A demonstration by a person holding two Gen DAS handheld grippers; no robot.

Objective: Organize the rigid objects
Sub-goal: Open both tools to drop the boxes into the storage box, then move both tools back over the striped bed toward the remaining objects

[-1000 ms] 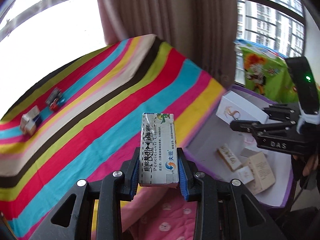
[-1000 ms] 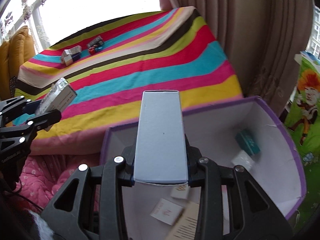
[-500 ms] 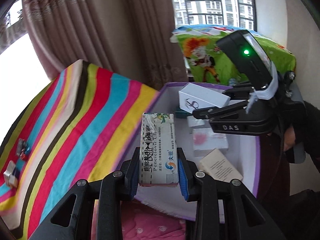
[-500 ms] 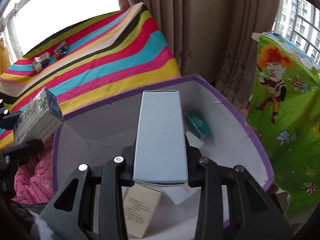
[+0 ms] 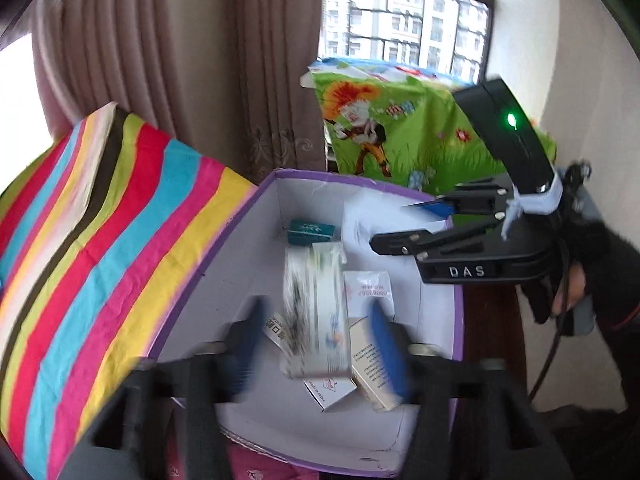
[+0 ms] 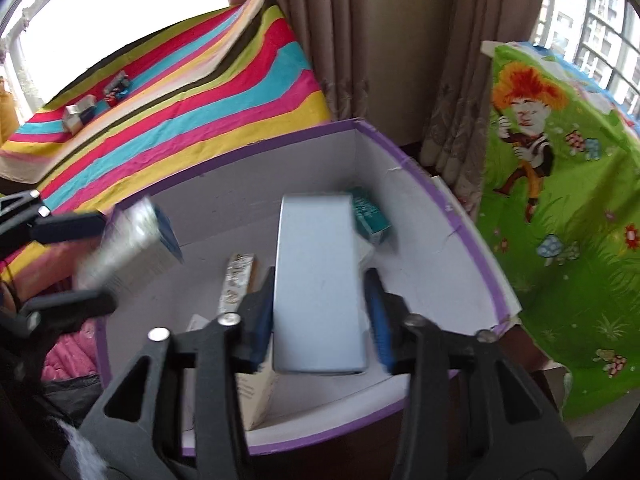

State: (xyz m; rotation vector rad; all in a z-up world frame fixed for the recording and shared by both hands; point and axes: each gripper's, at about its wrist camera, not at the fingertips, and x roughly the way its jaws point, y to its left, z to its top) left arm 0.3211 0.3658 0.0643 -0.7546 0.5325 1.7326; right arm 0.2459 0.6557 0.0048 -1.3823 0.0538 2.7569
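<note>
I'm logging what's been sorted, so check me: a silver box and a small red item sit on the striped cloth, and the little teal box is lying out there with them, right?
Not quite. The teal box is not on the striped cloth; it lies inside the purple-rimmed bin, at its far corner, as the right wrist view shows. The silver box and the small red item do sit on the cloth.
</note>
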